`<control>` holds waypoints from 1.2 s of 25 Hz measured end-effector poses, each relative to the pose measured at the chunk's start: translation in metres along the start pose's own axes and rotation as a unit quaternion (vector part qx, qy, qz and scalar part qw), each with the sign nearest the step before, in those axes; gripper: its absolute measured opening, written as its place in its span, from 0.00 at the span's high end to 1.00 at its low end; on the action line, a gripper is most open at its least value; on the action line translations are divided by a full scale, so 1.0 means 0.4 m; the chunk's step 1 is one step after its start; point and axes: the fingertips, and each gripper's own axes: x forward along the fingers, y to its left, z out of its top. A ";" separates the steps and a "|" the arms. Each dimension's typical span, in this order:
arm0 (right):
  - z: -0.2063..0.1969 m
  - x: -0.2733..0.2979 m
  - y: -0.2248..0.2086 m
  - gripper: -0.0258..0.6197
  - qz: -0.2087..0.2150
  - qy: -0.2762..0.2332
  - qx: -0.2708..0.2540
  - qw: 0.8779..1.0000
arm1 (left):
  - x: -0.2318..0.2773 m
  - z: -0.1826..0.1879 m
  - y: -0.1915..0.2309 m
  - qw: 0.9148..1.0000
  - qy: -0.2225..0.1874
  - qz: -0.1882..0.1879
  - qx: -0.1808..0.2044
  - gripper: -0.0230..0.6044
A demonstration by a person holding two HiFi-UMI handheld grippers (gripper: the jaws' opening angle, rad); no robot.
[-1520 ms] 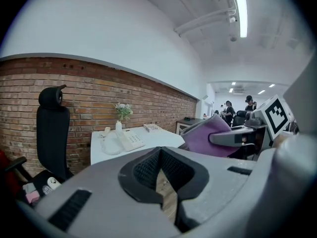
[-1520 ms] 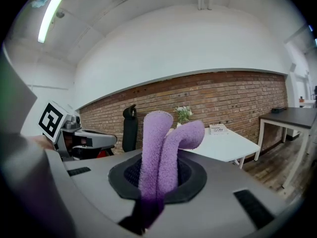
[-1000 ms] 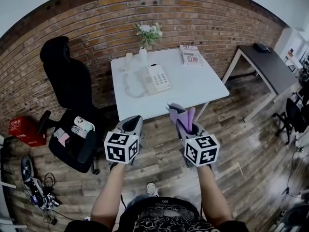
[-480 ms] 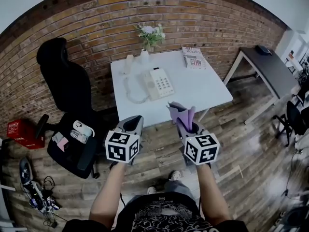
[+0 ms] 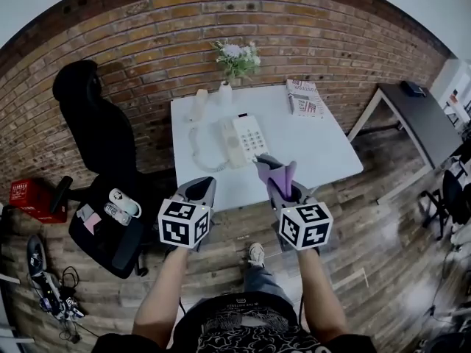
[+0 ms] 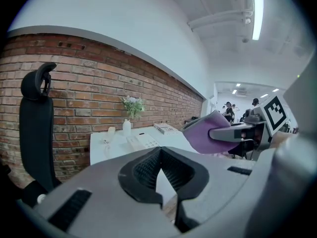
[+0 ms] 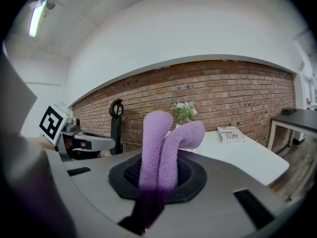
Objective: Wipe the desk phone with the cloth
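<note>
A person stands on a wooden floor (image 5: pixel 368 219) facing a white table (image 5: pixel 316 149) set against a brick wall (image 5: pixel 147 43), holding a gripper in each hand. The desk phone (image 5: pixel 246 138) lies near the middle of the table. It is white or cream, a flat rectangle with a grid of pale buttons on its right half and the handset resting in its cradle along the left side. A coiled cord (image 5: pixel 197 149) loops out from it toward the left edge of the table. The right gripper (image 5: pixel 291 193) has its jaws pressed tight on a purple cloth (image 5: pixel 276 171). The cloth is fleecy and folded, and in the right gripper view it rises out of the jaws as two soft rolls with the taller one on the left. It is held in the air by the table's near edge, apart from the phone. The left gripper (image 5: pixel 197 191) is held beside it, level with it. Its jaws are drawn together with only a thin sliver of light between the pads, and it grips nothing. A vase of flowers (image 5: pixel 234 57) and a printed booklet (image 5: pixel 304 98) sit at the back of the table. A black office chair (image 5: pixel 99 138) stands to the left.
</note>
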 end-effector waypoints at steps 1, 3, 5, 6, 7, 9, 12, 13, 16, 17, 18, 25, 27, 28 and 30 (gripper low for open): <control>0.006 0.019 -0.015 0.89 0.004 0.001 -0.002 1.000 | 0.021 0.004 0.009 1.000 0.001 0.004 -0.002 0.95; 0.018 0.059 -0.049 0.89 0.012 0.004 -0.007 1.000 | 0.067 0.015 0.025 1.000 0.003 0.011 -0.006 0.95; 0.031 0.100 -0.087 0.89 0.019 0.008 -0.011 1.000 | 0.117 0.030 0.039 1.000 0.005 0.016 -0.011 0.95; 0.038 0.122 -0.107 0.89 0.023 0.010 -0.012 1.000 | 0.142 0.038 0.046 1.000 0.005 0.020 -0.014 0.95; 0.045 0.145 -0.125 0.89 0.028 0.013 -0.012 0.999 | 0.166 0.047 0.054 1.000 0.005 0.023 -0.016 0.95; 0.059 0.189 -0.158 0.89 0.038 0.019 -0.014 0.999 | 0.212 0.063 0.069 0.999 0.008 0.031 -0.021 0.95; 0.076 0.256 -0.211 0.89 0.054 0.031 -0.025 0.998 | 0.278 0.080 0.088 0.998 0.012 0.045 -0.030 0.95; 0.080 0.279 -0.228 0.89 0.059 0.036 -0.031 0.997 | 0.297 0.084 0.096 0.998 0.014 0.050 -0.033 0.95; 0.085 0.350 -0.268 0.89 0.077 0.050 -0.052 0.994 | 0.345 0.087 0.122 0.997 0.019 0.067 -0.041 0.95; 0.084 0.374 -0.281 0.89 0.083 0.055 -0.058 0.993 | 0.358 0.086 0.132 0.996 0.021 0.073 -0.045 0.95; 0.082 0.399 -0.293 0.89 0.088 0.060 -0.065 0.992 | 0.371 0.085 0.143 0.995 0.023 0.079 -0.048 0.95; 0.089 0.560 -0.336 0.89 0.127 0.080 -0.104 0.983 | 0.441 0.068 0.220 0.990 0.032 0.119 -0.071 0.95; 0.097 0.603 -0.343 0.89 0.134 0.080 -0.112 0.981 | 0.457 0.060 0.240 0.988 0.033 0.127 -0.076 0.95; 0.101 0.624 -0.346 0.89 0.137 0.080 -0.118 0.980 | 0.465 0.056 0.249 0.988 0.034 0.131 -0.079 0.95; 0.108 0.663 -0.353 0.89 0.142 0.082 -0.133 0.977 | 0.479 0.051 0.264 0.986 0.036 0.138 -0.085 0.95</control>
